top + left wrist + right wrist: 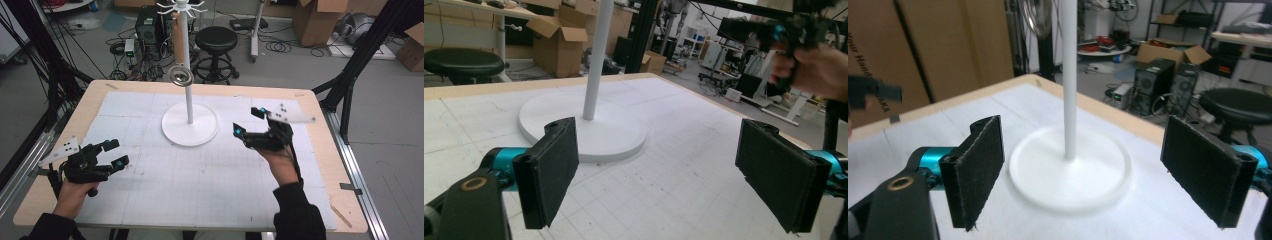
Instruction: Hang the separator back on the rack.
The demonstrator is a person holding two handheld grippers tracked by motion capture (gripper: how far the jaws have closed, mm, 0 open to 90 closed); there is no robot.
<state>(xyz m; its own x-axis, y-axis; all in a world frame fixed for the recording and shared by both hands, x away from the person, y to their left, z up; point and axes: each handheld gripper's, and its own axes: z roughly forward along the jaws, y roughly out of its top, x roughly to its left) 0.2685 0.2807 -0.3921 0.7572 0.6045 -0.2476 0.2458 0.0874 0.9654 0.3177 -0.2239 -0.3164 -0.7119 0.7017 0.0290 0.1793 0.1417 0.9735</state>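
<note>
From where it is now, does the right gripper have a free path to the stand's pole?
Probably yes: the right gripper is open, facing the pole, with bare table between.

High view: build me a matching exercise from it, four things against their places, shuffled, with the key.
Things
1. white stand
2. metal strainer
3. left gripper
4. black stool

Places
A. on the floor beyond the table's far edge
B. hanging from the stand's top, beside the pole
C. at the table's near left, open
D. on the mat, toward the far middle

Pairs: 1-D, 2-B, 3-C, 4-A
</note>
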